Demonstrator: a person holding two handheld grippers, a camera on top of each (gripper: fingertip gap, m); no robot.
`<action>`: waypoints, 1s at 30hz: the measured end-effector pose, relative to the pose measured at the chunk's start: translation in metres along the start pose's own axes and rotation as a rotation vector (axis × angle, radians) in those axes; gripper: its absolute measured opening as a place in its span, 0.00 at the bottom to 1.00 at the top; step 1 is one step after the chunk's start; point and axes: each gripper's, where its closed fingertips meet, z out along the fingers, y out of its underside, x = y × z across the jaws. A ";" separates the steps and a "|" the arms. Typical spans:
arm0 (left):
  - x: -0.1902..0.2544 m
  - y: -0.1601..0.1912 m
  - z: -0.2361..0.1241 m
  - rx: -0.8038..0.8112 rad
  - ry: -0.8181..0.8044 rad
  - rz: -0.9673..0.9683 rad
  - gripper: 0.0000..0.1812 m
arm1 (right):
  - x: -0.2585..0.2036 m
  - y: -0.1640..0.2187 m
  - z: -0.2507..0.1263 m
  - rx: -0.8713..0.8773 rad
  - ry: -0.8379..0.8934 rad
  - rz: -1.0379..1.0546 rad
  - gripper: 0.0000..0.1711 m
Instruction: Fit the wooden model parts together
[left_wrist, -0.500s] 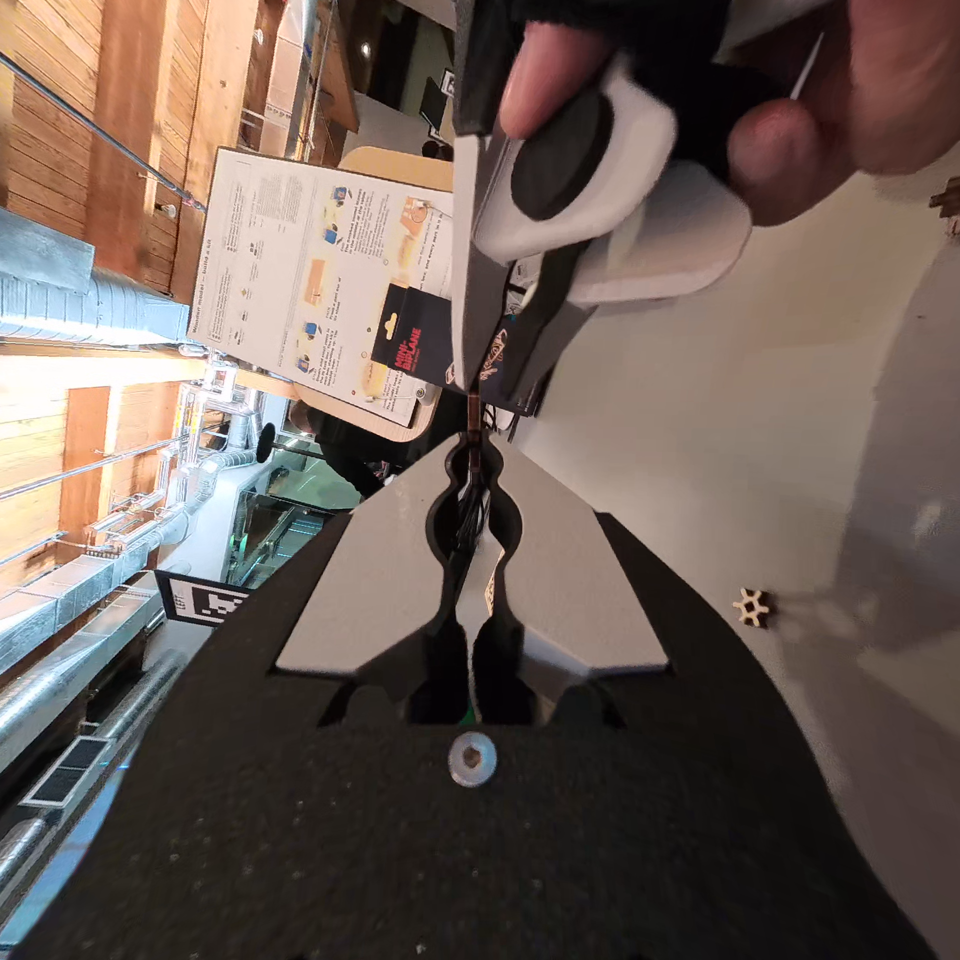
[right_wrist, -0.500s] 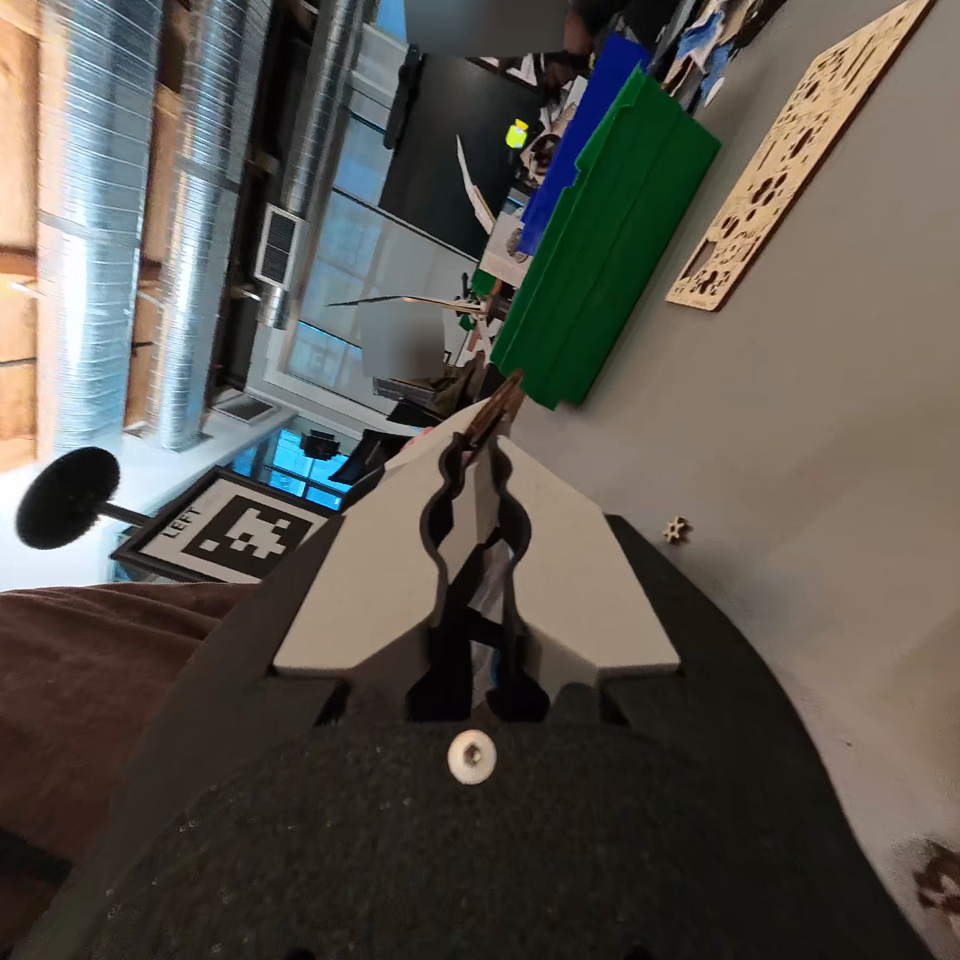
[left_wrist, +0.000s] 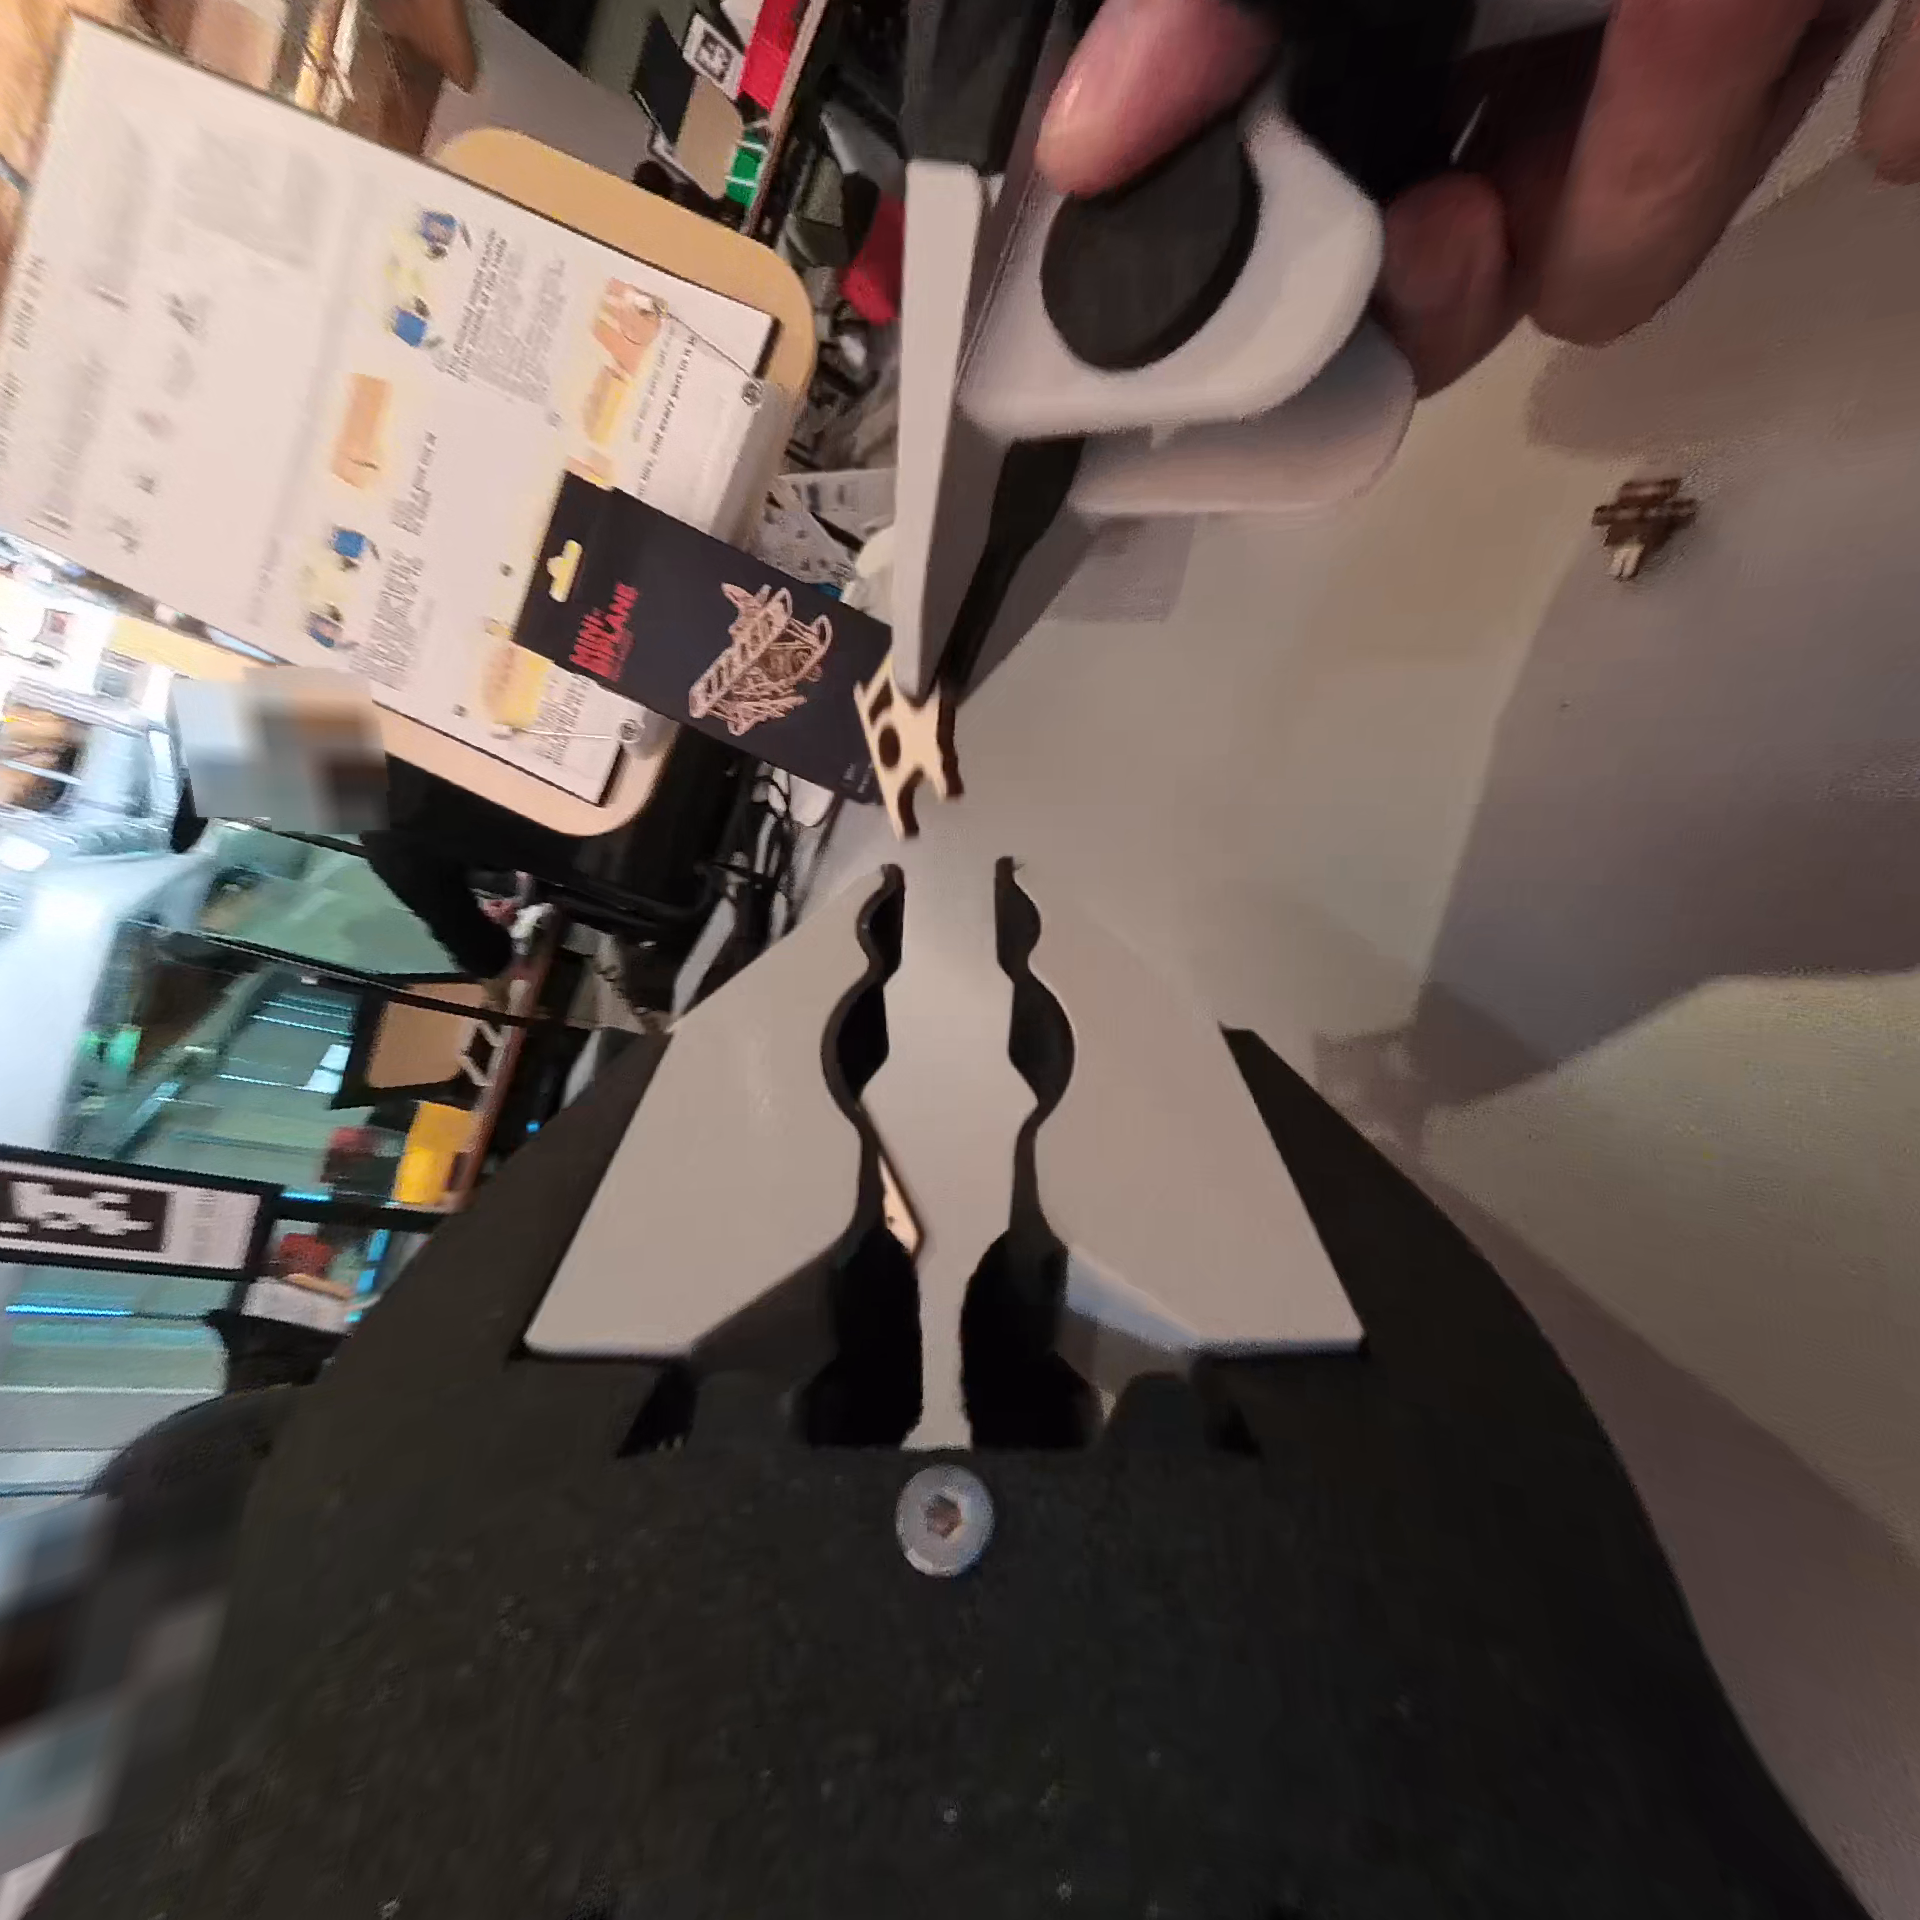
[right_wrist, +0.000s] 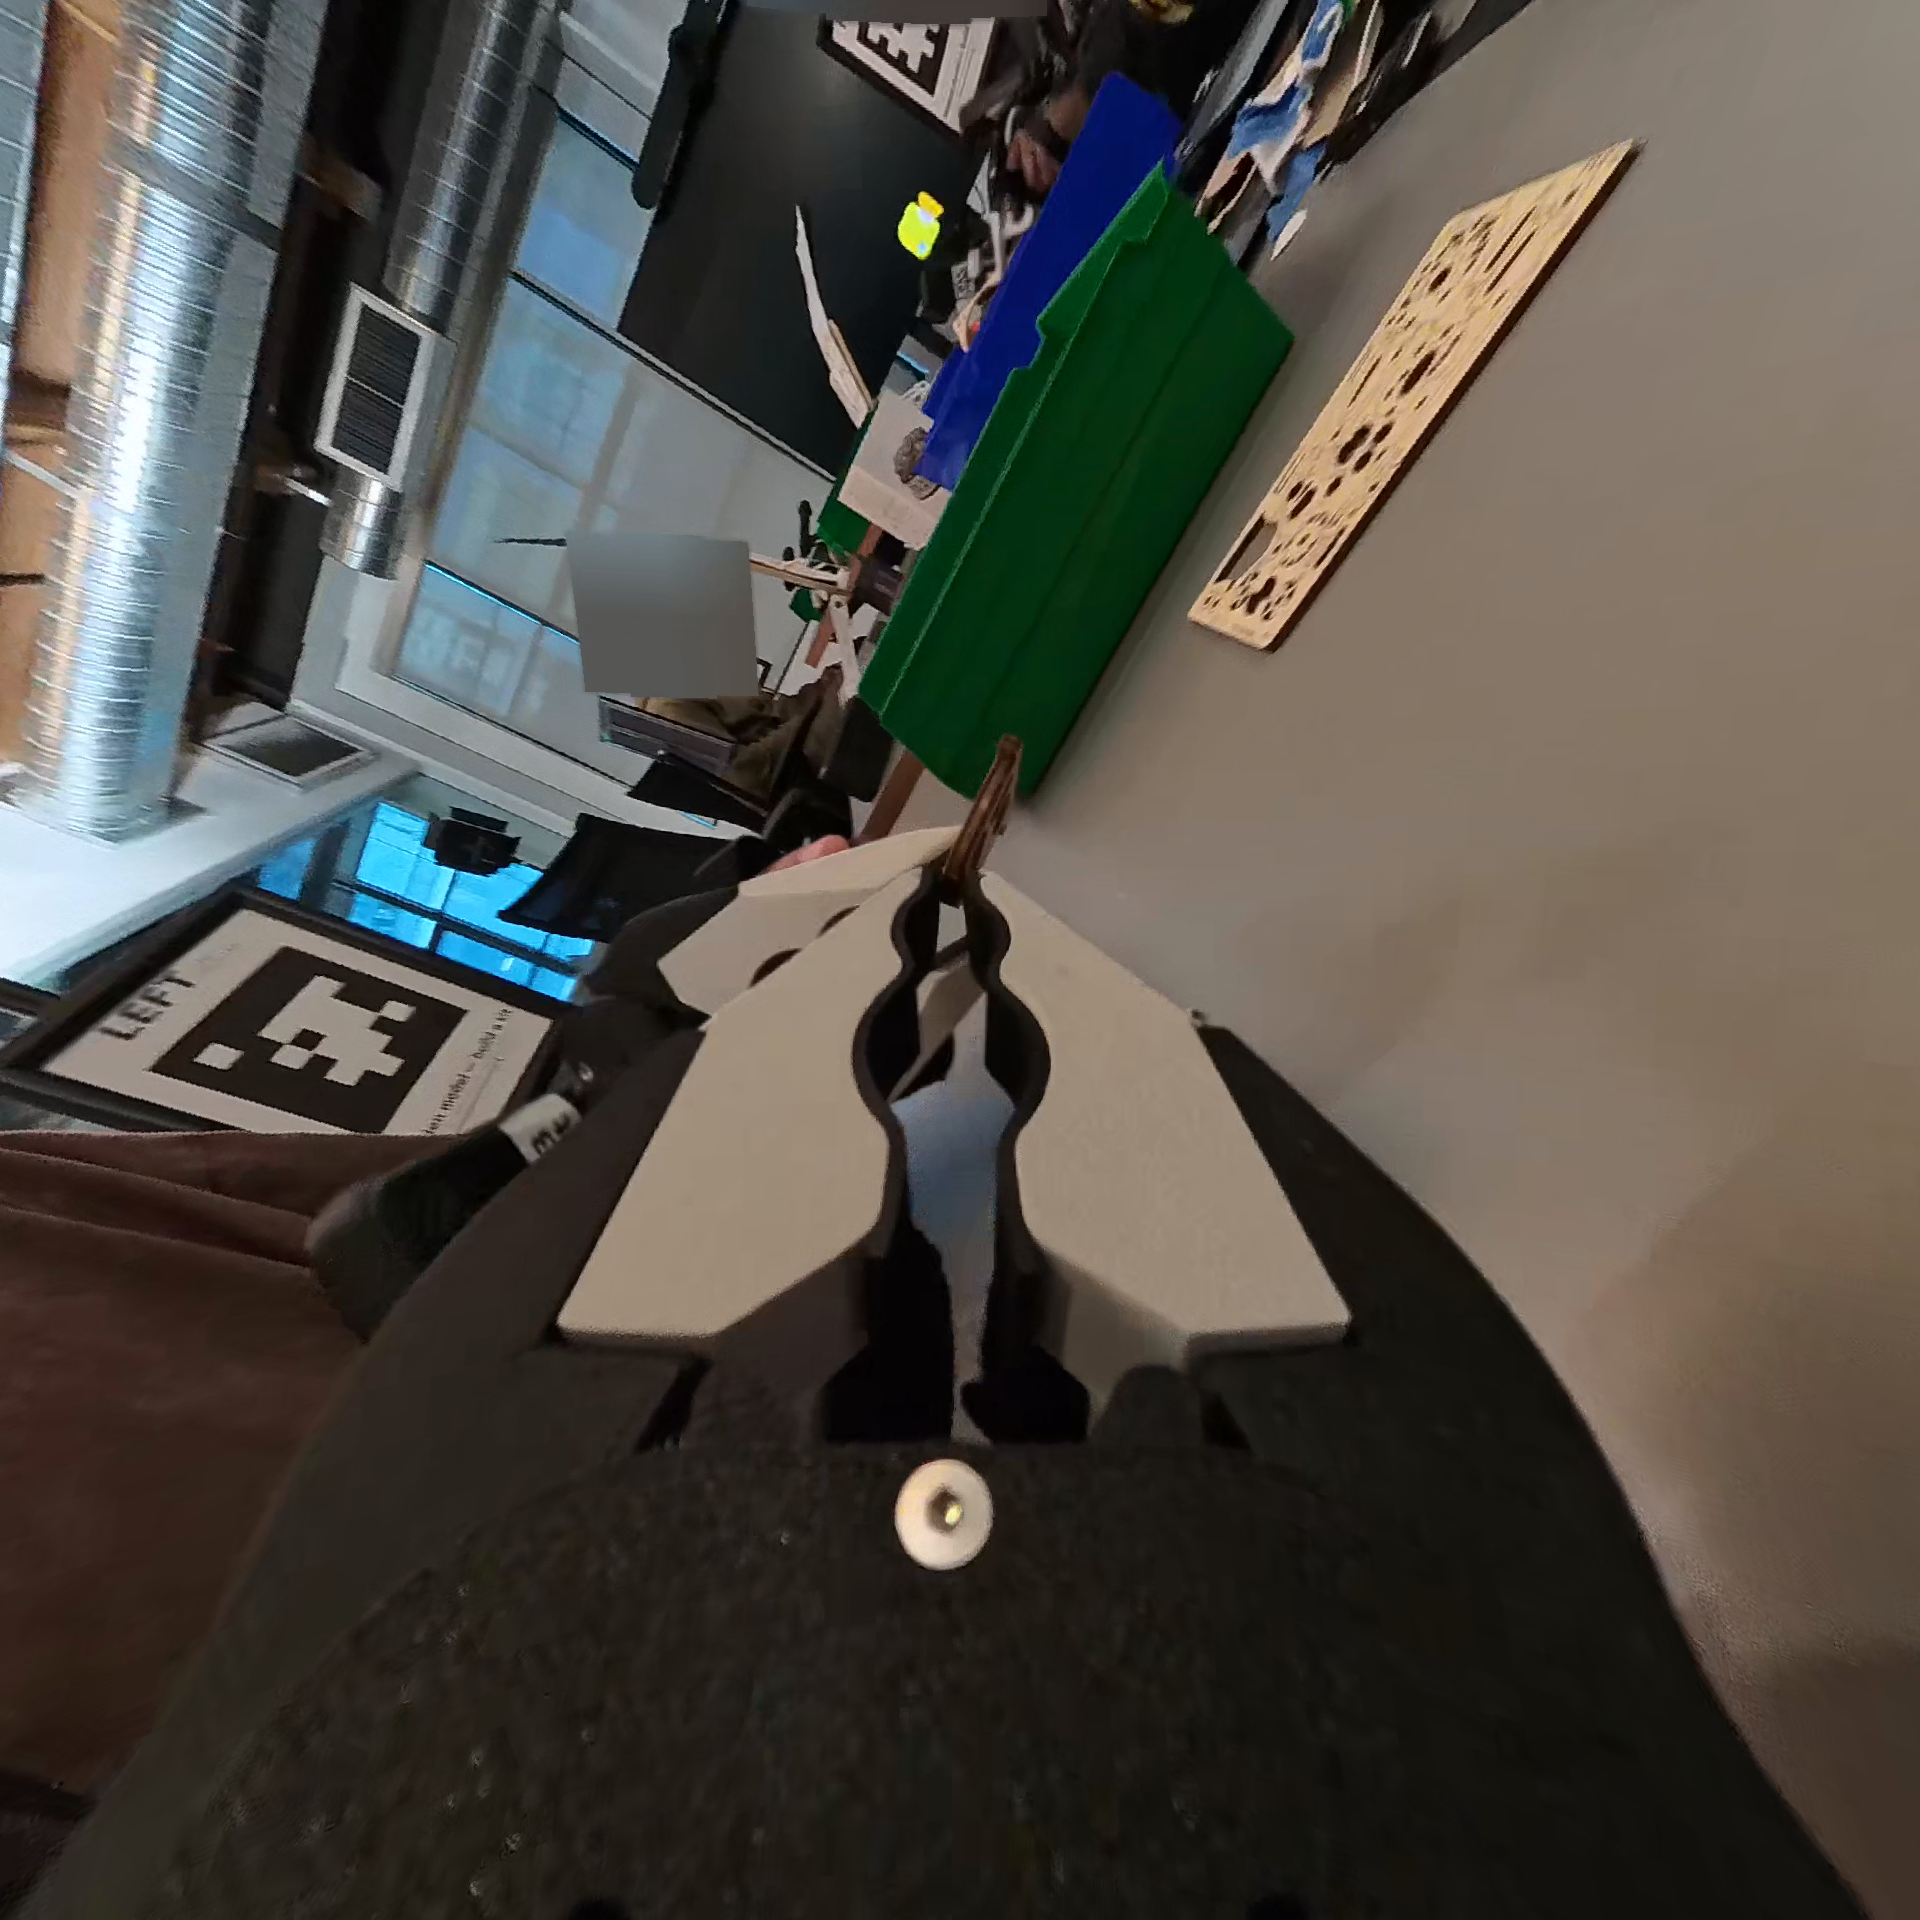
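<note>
Left wrist view puts your left gripper (left_wrist: 948, 868) nearest, its fingers parted with nothing between the tips. Just beyond them your right gripper (left_wrist: 920, 681) comes in from above, tips pinched on a small wooden part (left_wrist: 906, 748) with round cut-outs, seen here face-on. Farther back stand an instruction sheet (left_wrist: 364, 416) and a dark product card (left_wrist: 717, 649); a second small wooden piece (left_wrist: 1644, 525) lies on the table (left_wrist: 1299, 727).

Your right wrist view shows that same wooden part (right_wrist: 987, 805) only edge-on, clamped at the tips (right_wrist: 961, 883). Only this view catches the green bin (right_wrist: 1070, 520) and, beyond it, the laser-cut wooden sheet (right_wrist: 1392, 405).
</note>
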 end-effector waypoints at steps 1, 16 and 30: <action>0.001 0.001 0.000 0.001 0.021 -0.032 0.10 | 0.001 -0.003 -0.005 0.006 0.007 -0.028 0.02; 0.021 -0.028 -0.017 0.162 0.610 -0.816 0.17 | -0.033 0.006 -0.040 -0.147 -0.153 -0.363 0.02; 0.005 -0.057 -0.030 0.301 0.663 -0.990 0.14 | -0.042 0.016 -0.023 -0.139 -0.238 -0.282 0.02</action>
